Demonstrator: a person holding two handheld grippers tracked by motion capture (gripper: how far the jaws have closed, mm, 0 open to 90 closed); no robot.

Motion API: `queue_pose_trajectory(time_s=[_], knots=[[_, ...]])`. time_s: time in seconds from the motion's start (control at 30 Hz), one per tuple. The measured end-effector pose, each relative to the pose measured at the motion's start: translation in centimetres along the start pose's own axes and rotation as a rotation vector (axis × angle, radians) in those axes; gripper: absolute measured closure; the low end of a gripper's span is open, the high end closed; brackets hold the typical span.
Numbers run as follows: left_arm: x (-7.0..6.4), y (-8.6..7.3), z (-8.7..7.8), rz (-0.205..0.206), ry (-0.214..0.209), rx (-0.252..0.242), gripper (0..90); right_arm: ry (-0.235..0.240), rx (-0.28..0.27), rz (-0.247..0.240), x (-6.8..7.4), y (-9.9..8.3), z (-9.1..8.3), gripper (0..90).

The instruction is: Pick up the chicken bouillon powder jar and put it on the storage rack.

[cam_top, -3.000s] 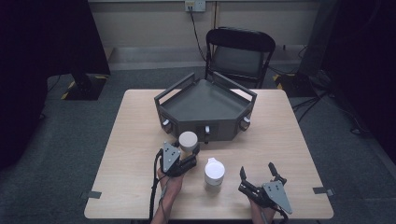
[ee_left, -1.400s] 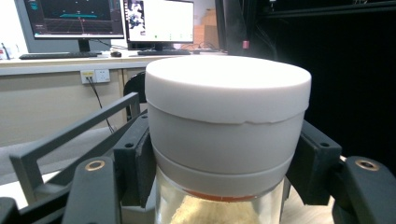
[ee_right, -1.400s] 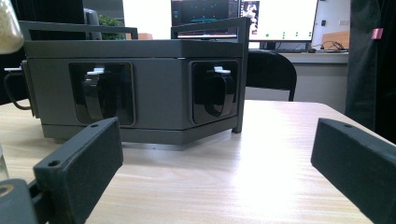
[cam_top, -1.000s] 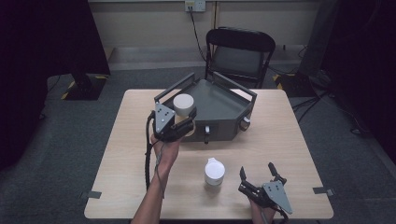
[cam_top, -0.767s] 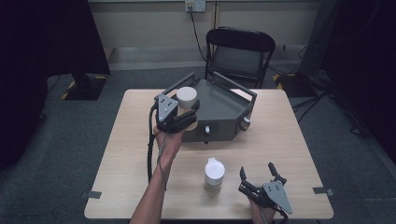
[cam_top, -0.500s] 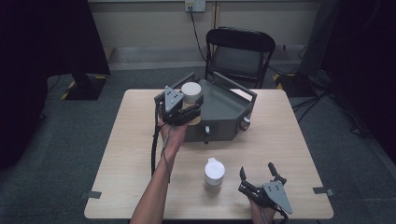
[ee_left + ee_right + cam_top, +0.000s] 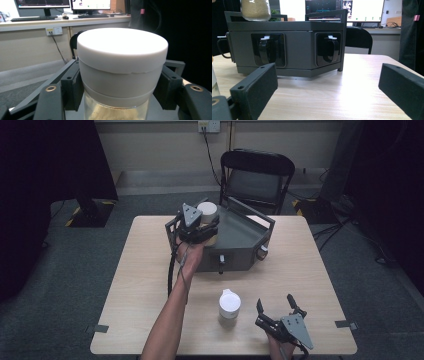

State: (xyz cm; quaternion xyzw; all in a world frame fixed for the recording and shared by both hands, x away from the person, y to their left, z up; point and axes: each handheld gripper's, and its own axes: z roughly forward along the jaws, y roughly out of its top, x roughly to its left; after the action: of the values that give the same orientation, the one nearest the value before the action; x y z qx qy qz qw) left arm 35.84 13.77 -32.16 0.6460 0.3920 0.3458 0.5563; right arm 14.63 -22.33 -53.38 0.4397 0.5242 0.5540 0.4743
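Left gripper [image 7: 202, 226], centre frame, jaws clamped on a white-lidded jar [image 7: 122, 72] held above the left rim of the grey tray [image 7: 240, 245]. Right gripper [image 7: 275, 312], lower right, jaws spread and holding nothing, near the wooden table's [image 7: 135, 285] front edge. A second white-capped jar [image 7: 229, 303] stands just left of it. Behind the table: a black chair [image 7: 257, 175], grey carpet.

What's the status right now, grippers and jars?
Left gripper shut on white-lidded jar, held over grey tray. Right gripper open, resting on table. Second jar standing near it. Nothing blocking.
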Motion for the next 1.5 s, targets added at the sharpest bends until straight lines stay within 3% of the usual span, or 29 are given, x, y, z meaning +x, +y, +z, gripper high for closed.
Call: queue_pose_trajectory(time_s=[0.4, 0.63, 1.17, 1.37, 1.5], knots=[[0.1, -0.6, 1.5, -0.009, 0.008, 0.051, 34.9, 0.003, 0.000, 0.000, -0.1, 0.0, 0.0, 1.1], [0.3, -0.6, 1.5, -0.032, 0.009, 0.052, 34.9, 0.004, 0.000, 0.000, -0.1, 0.0, 0.0, 1.1], [0.3, -0.8, 1.6, -0.034, 0.010, 0.048, 34.5, 0.004, 0.000, 0.000, -0.1, 0.0, 0.0, 1.1], [-0.2, -1.0, 1.3, -0.060, 0.043, 0.020, 19.6, 0.004, -0.001, 0.000, -0.1, 0.0, 0.0, 1.1], [0.1, -1.2, 0.9, -0.050, 0.015, -0.006, 11.9, 0.004, 0.000, 0.000, -0.1, 0.0, 0.0, 1.1]])
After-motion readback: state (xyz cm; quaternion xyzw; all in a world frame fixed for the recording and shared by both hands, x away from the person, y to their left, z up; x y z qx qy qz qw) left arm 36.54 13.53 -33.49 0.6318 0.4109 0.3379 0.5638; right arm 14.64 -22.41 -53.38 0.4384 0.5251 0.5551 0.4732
